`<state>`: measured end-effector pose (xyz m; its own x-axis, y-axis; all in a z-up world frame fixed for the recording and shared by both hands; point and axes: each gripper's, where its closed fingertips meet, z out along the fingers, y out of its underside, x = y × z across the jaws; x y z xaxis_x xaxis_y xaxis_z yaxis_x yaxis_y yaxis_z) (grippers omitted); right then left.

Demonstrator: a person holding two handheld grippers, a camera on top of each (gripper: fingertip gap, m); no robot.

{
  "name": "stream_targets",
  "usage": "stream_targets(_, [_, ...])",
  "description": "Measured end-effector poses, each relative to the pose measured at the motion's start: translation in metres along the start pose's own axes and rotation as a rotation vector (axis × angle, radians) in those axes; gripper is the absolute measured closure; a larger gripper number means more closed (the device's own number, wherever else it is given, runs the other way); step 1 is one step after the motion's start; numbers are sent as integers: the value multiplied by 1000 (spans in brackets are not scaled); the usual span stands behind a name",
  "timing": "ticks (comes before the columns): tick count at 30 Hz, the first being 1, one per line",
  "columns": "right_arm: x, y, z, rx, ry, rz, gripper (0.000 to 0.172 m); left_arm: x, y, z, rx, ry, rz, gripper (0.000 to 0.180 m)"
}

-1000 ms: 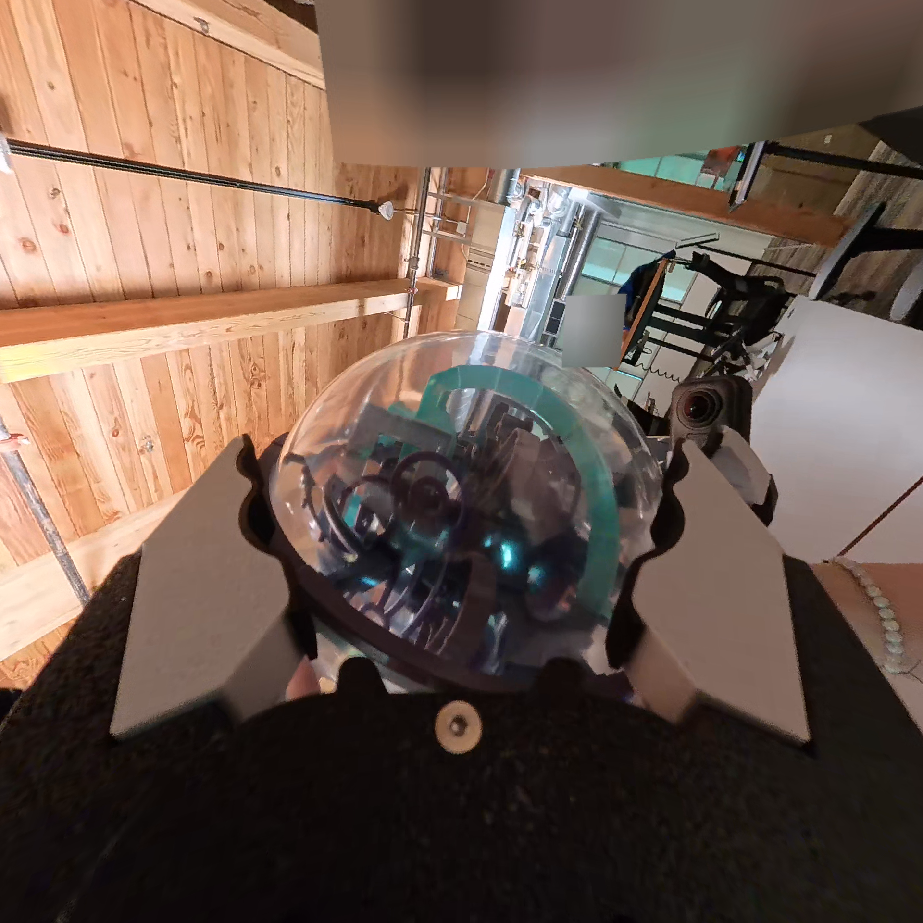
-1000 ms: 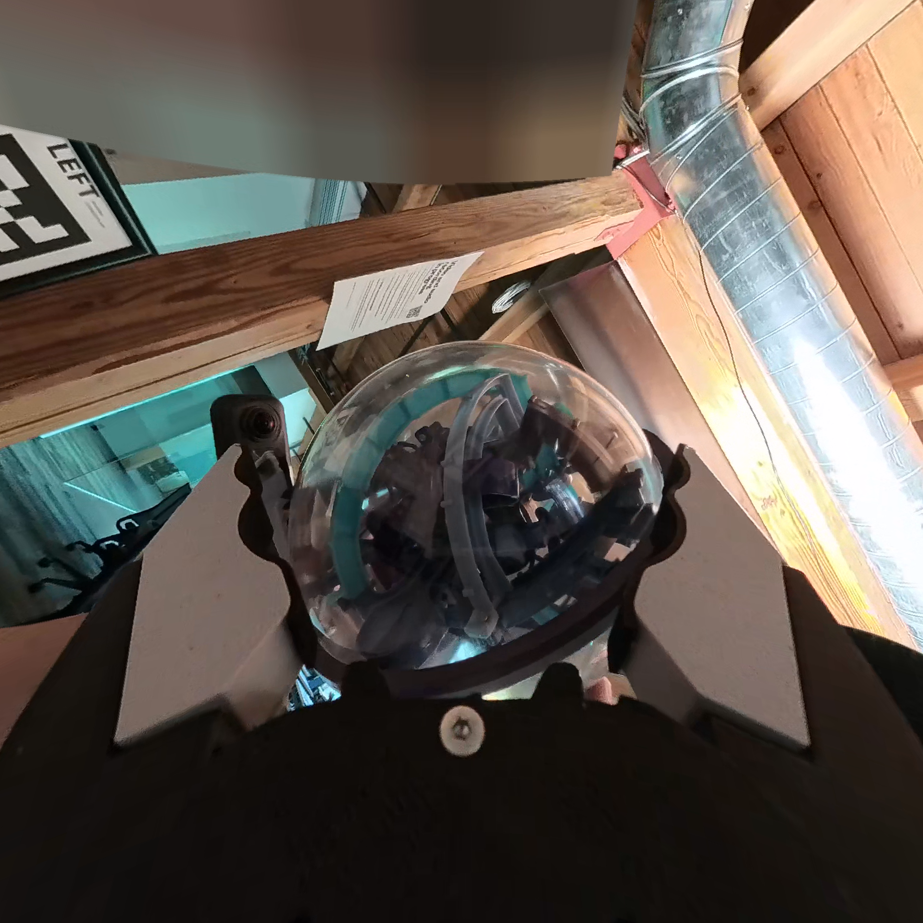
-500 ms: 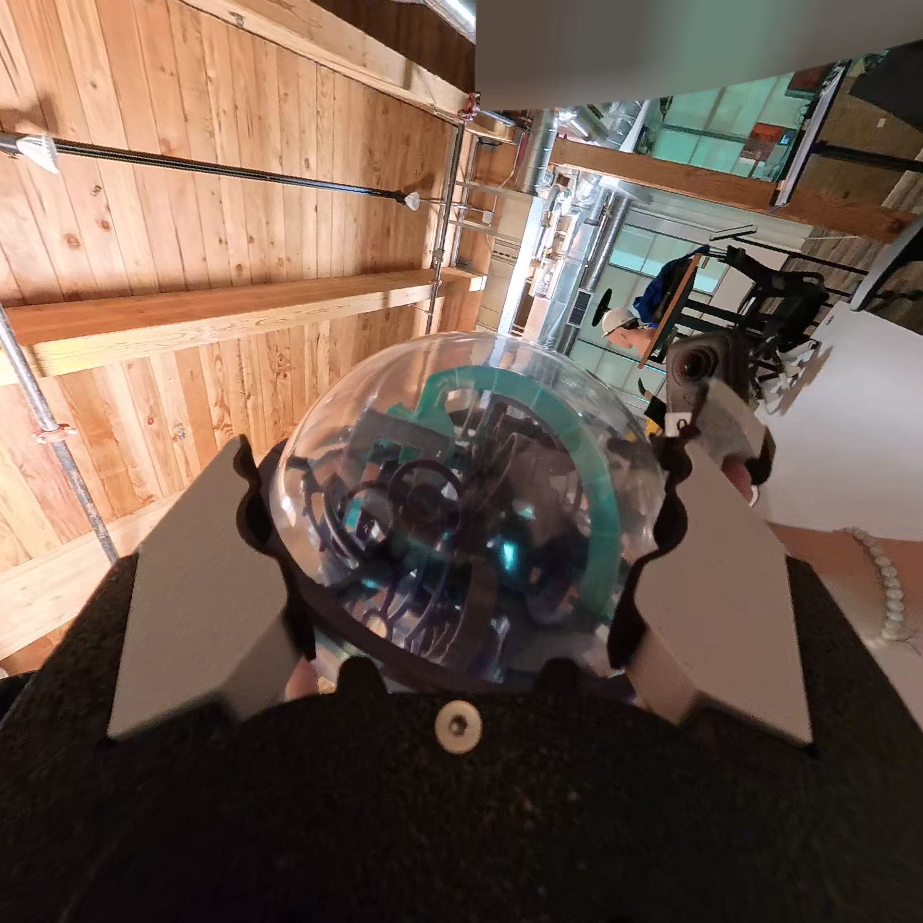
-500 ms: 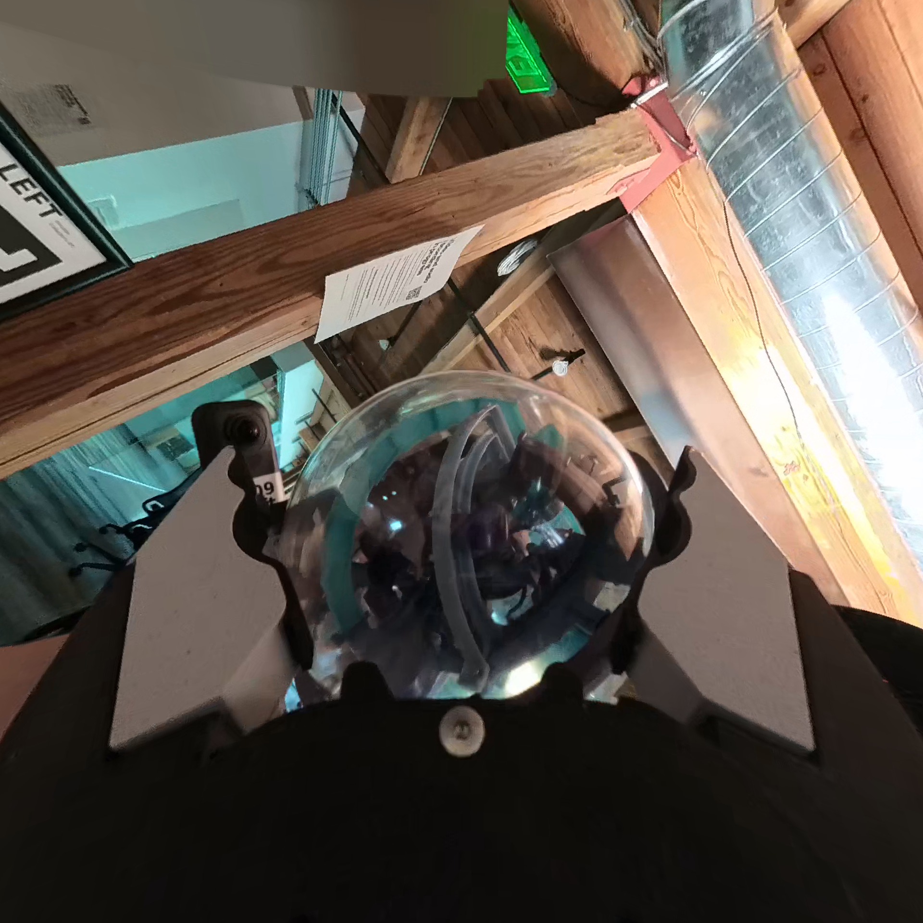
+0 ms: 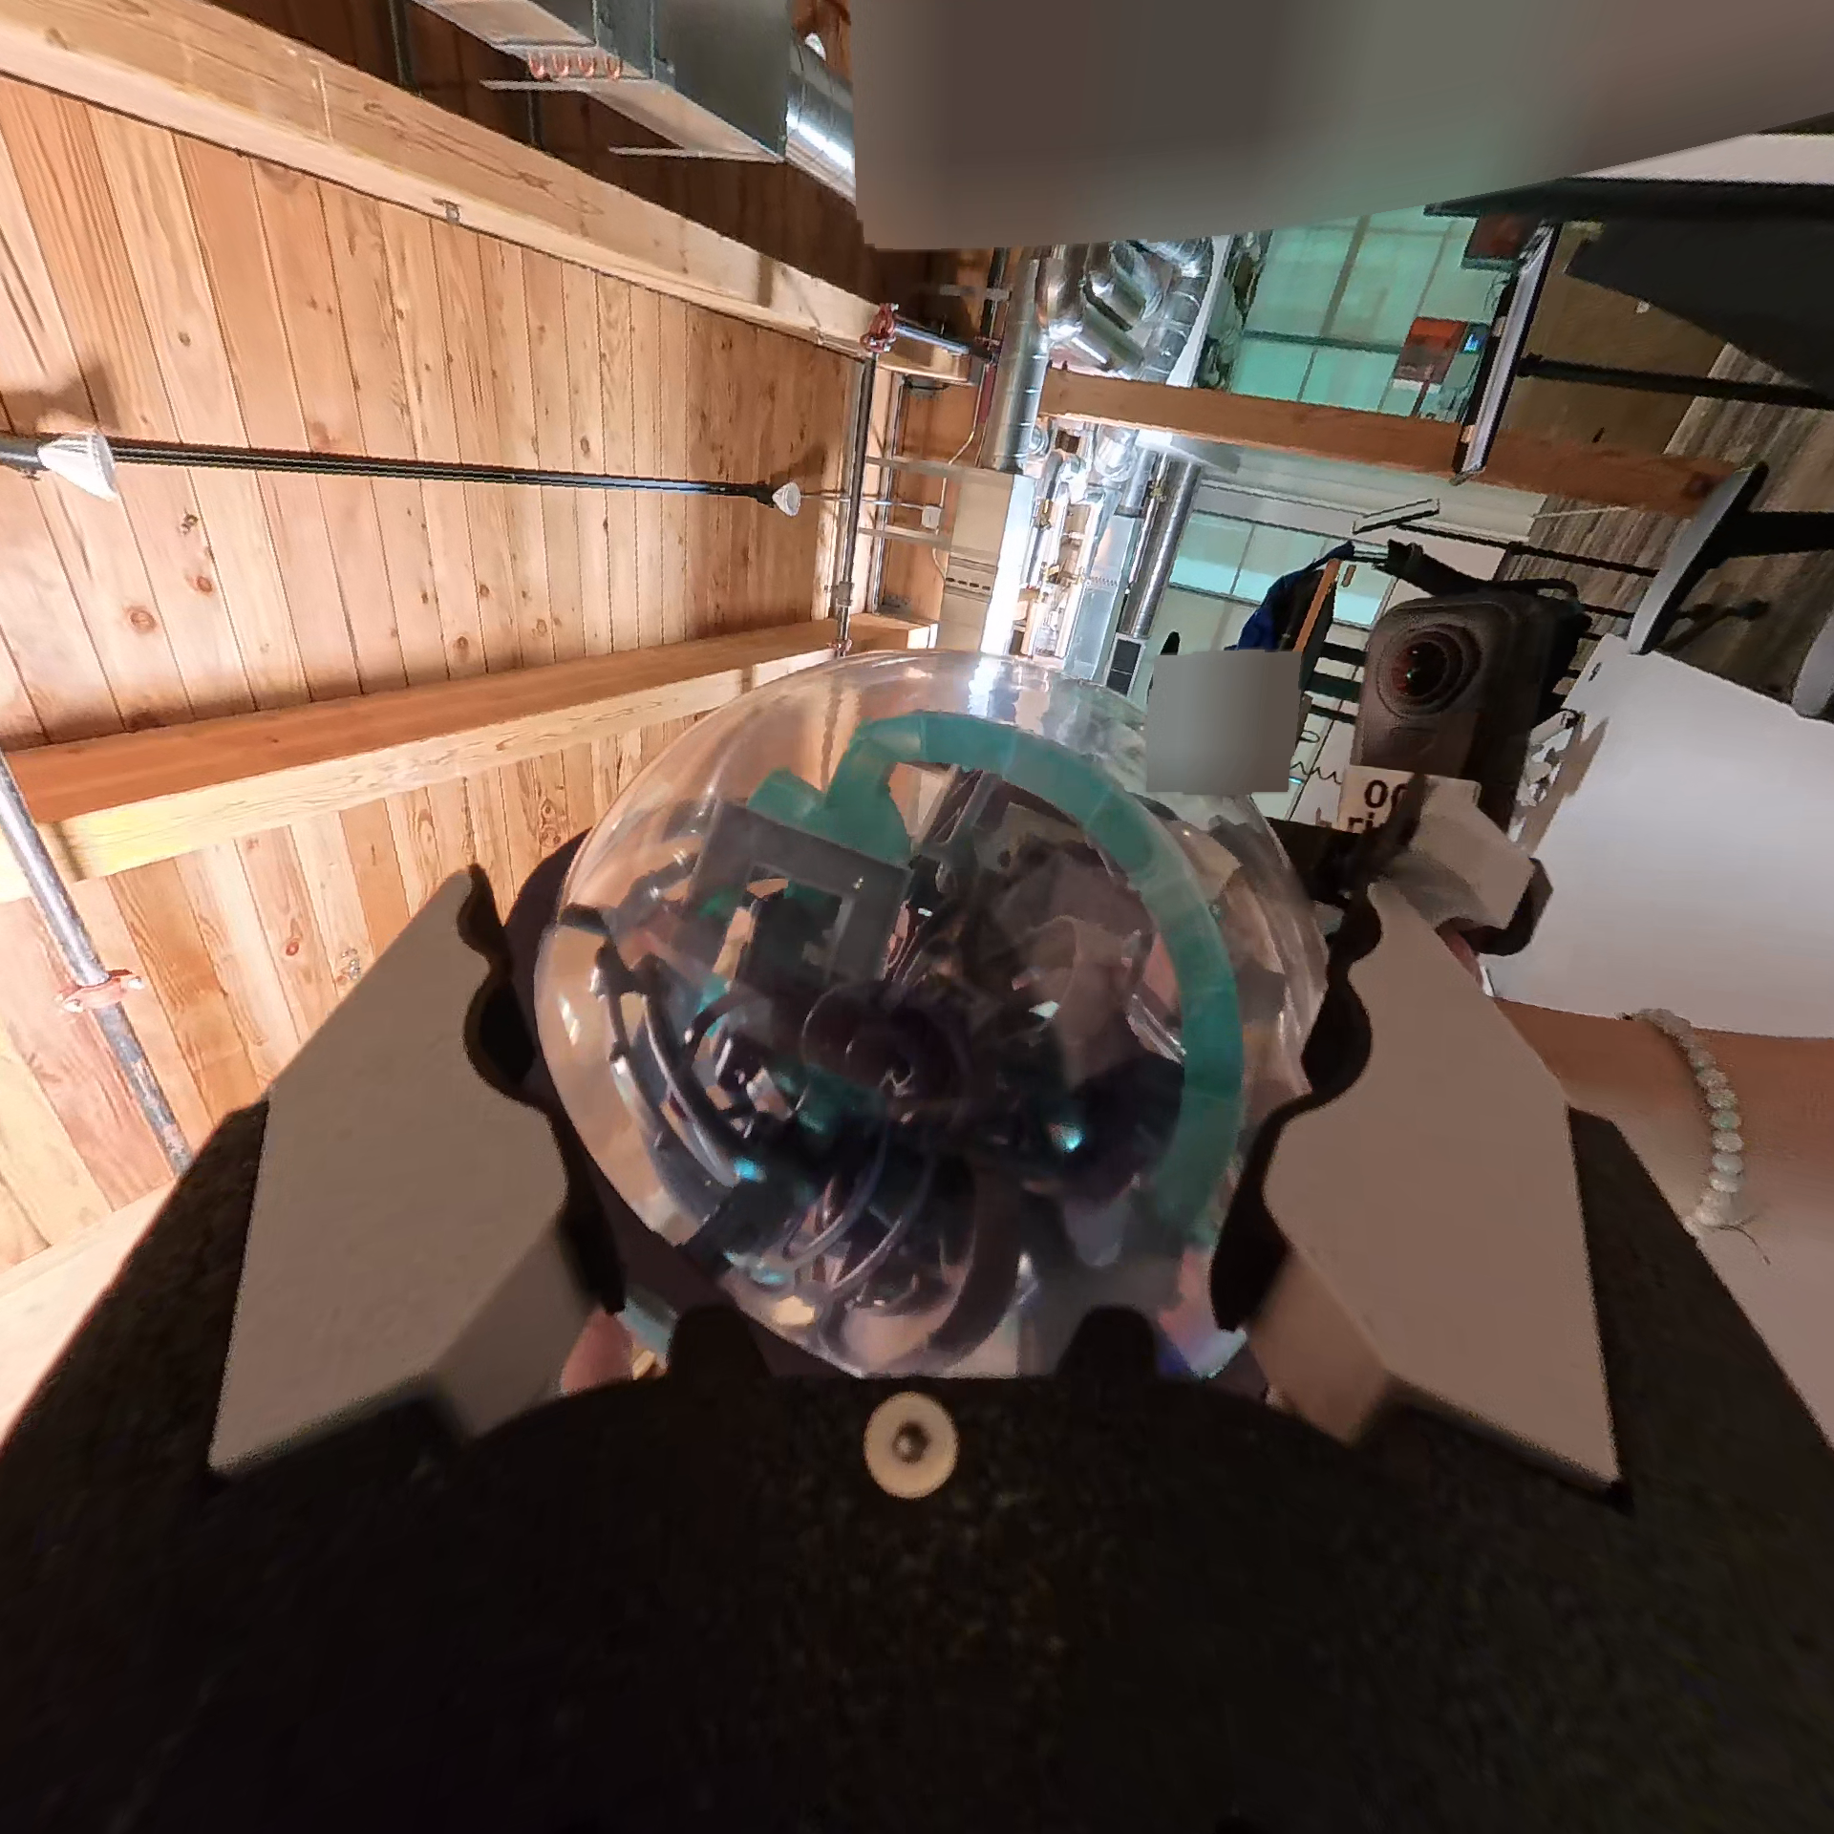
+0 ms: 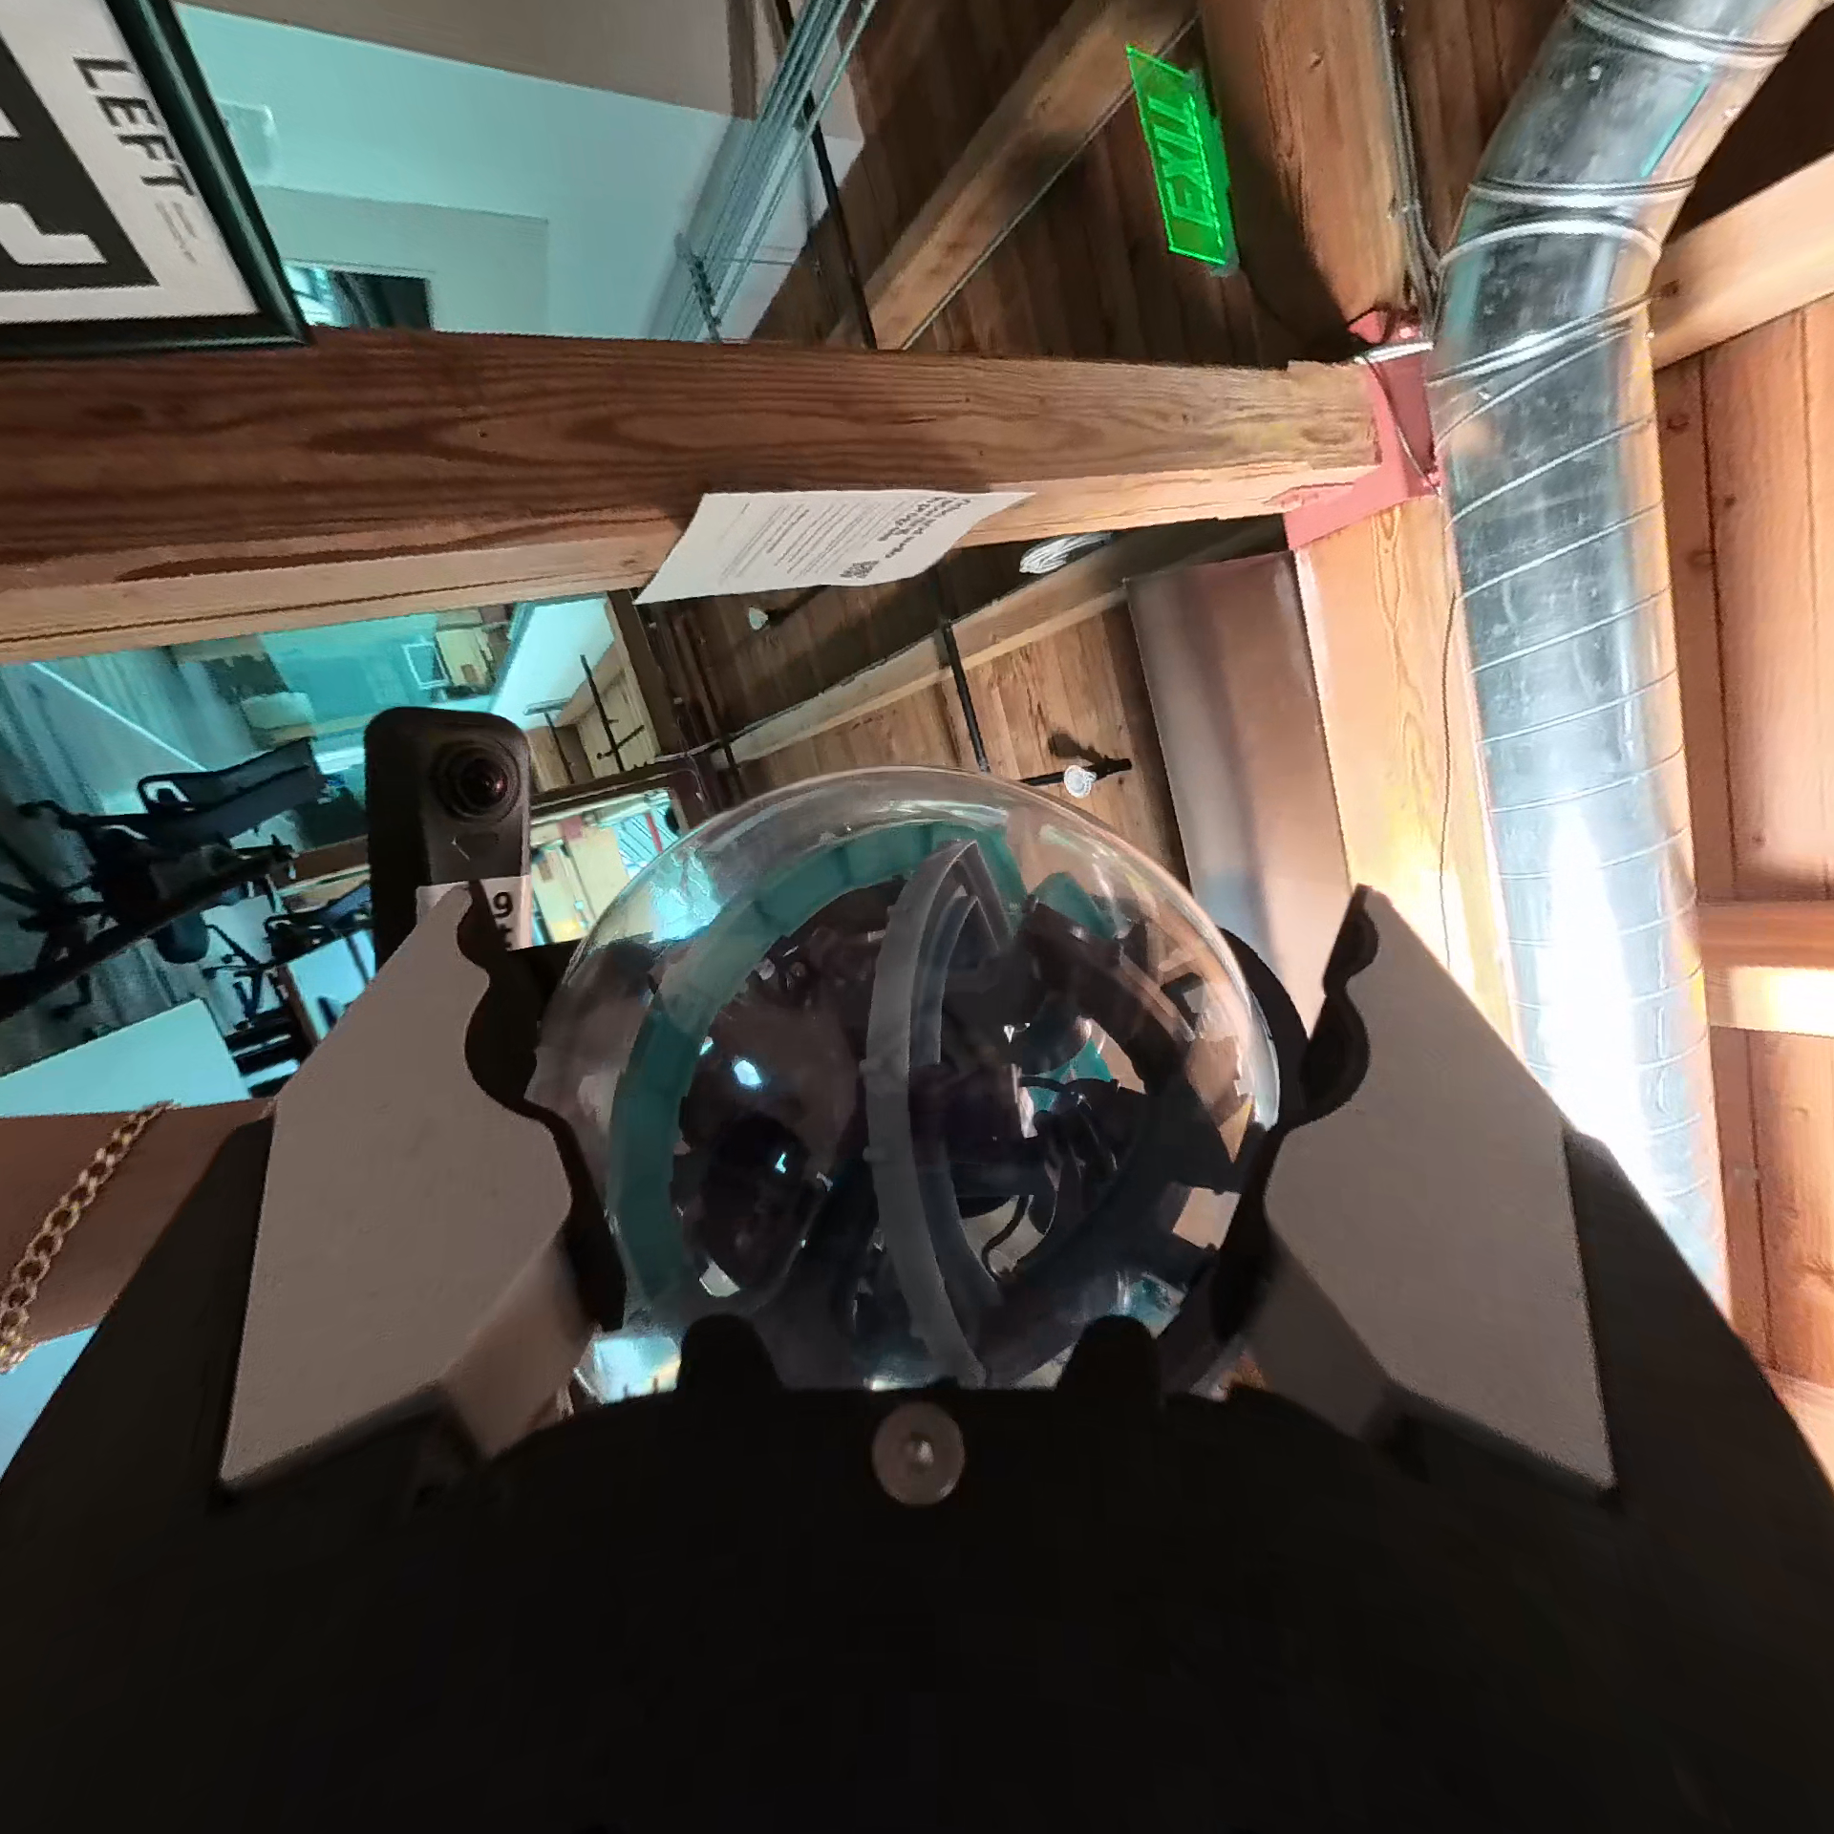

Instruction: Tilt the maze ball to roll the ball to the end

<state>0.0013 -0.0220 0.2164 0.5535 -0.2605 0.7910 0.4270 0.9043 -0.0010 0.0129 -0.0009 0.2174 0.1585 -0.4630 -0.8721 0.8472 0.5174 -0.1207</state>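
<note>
1. The maze ball [image 5: 923,1002], a clear plastic sphere packed with teal, grey and dark tracks, sat between the two grey fingers [image 5: 397,1141] of the left tool [image 5: 923,953], raised up against a wooden plank ceiling [image 5: 347,347].
2. The left tool was spread wide and clamped on the sphere: the dark scalloped edges of both fingers lay against its sides, and the shell reached back to the tool's black body.
3. In the right wrist view the same maze ball [image 6: 923,1072] filled the span of the right tool [image 6: 918,973], whose grey fingers [image 6: 1439,1171] pressed against the globe from either side in the same wide grip.
4. A broad teal ring [image 5: 1181,943] curved round the inside of the shell; the small rolling ball could not be told apart from the tangle of tracks.
5. Each view showed the other tool's black camera [image 5: 1429,685] just beyond one fingertip, on the far side of the sphere.
6. A wrist with a pale bead bracelet [image 5: 1707,1102] showed at the right edge of the left wrist view.
7. Behind the sphere in the right wrist view ran a timber beam [image 6: 695,447] and a silver duct [image 6: 1588,695].
</note>
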Motion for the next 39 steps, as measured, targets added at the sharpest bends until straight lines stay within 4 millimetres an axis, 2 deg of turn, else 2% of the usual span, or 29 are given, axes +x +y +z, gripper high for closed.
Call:
stream_targets(4, [-3,-4,2,5,36,-17,15,-1,-3,-1,18,-1,-15,26])
stream_targets(8, [-5,-1,-5,46,76,-7,15,4,-1,-1,-10,28,5,27])
stream_targets(12, [4,7,-15,103,124,59,15,6,8,6,-89,77,52,28])
stream_targets(17, [15,2,-16,167,192,35,14,2,5,18,-121,162,85,28])
stream_targets(23, [29,3,-26,259,278,104,15,4,11,34,-259,258,142,28])
stream_targets(31, [37,-10,-26,342,293,88,14,4,3,48,-303,310,214,27])
stream_targets(39, [35,-38,-21,391,253,3,15,11,-23,57,-236,322,288,27])
